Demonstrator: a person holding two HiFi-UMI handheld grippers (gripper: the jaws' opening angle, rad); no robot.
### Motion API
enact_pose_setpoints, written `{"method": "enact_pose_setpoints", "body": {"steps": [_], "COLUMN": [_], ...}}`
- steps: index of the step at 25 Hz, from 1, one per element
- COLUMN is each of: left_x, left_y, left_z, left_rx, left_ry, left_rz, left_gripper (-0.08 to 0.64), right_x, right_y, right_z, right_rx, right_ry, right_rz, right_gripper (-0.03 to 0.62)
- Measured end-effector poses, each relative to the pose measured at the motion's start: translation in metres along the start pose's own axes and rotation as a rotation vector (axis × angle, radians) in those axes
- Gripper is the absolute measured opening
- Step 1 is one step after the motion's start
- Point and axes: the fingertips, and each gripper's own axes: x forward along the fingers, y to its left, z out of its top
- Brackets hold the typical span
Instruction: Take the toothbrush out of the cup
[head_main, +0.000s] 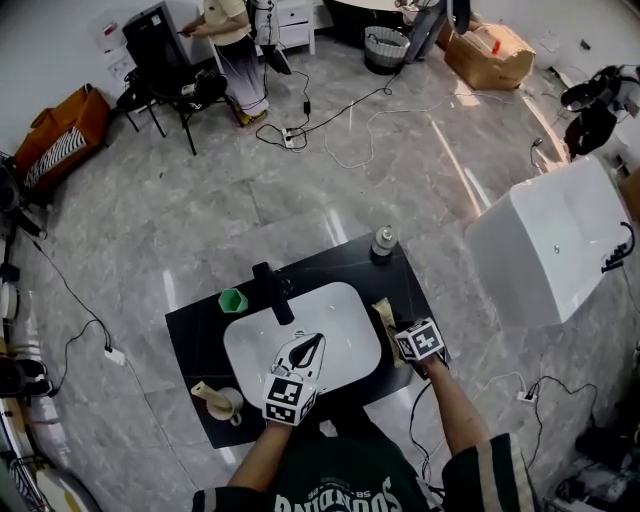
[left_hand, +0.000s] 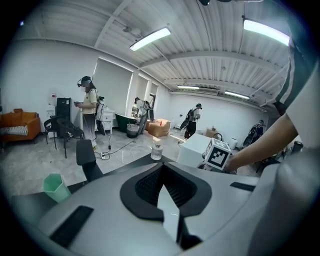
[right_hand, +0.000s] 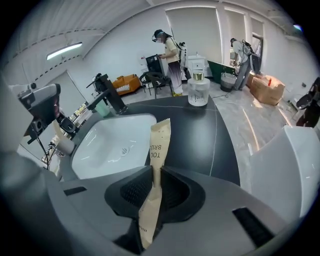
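My right gripper (head_main: 400, 338) is shut on a tan paper toothbrush packet (right_hand: 159, 145). The packet stands upright between its pads and shows in the head view as a tan strip (head_main: 383, 318) on the black counter (head_main: 400, 275), right of the white sink (head_main: 345, 320). A beige cup (head_main: 226, 404) stands at the counter's front left with a beige handle (head_main: 204, 389) sticking out of it. My left gripper (head_main: 318, 340) hovers over the sink with its jaw tips together and nothing between them (left_hand: 166, 187).
A black faucet (head_main: 272, 290) stands behind the sink, with a green cup (head_main: 233, 300) to its left. A glass bottle (head_main: 383, 241) sits at the counter's far right corner. A white box (head_main: 555, 245) stands on the floor to the right; cables cross the floor.
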Motion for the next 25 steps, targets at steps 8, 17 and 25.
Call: {"method": "enact_pose_setpoints", "body": {"steps": [8,17,25], "left_x": [-0.009,-0.018,-0.025], "left_y": [0.008,0.005,0.002], "left_z": [-0.007,-0.008,-0.01], "left_rx": [-0.018,-0.017,-0.025], "left_ry": [0.009,0.01,0.008], "left_rz": [0.044,0.075,0.116], "left_gripper": [0.011,0.011,0.011], "right_x": [0.018,0.022,0.013], "right_y": [-0.009,-0.018,-0.017], "right_z": [-0.004,-0.008,0.002], "right_rx": [0.056,0.076,0.044], "right_ry": [0.018,0.023,-0.063], "right_rz": [-0.004,-0.039,-0.047], "right_gripper": [0.075,0.145,0.161]}}
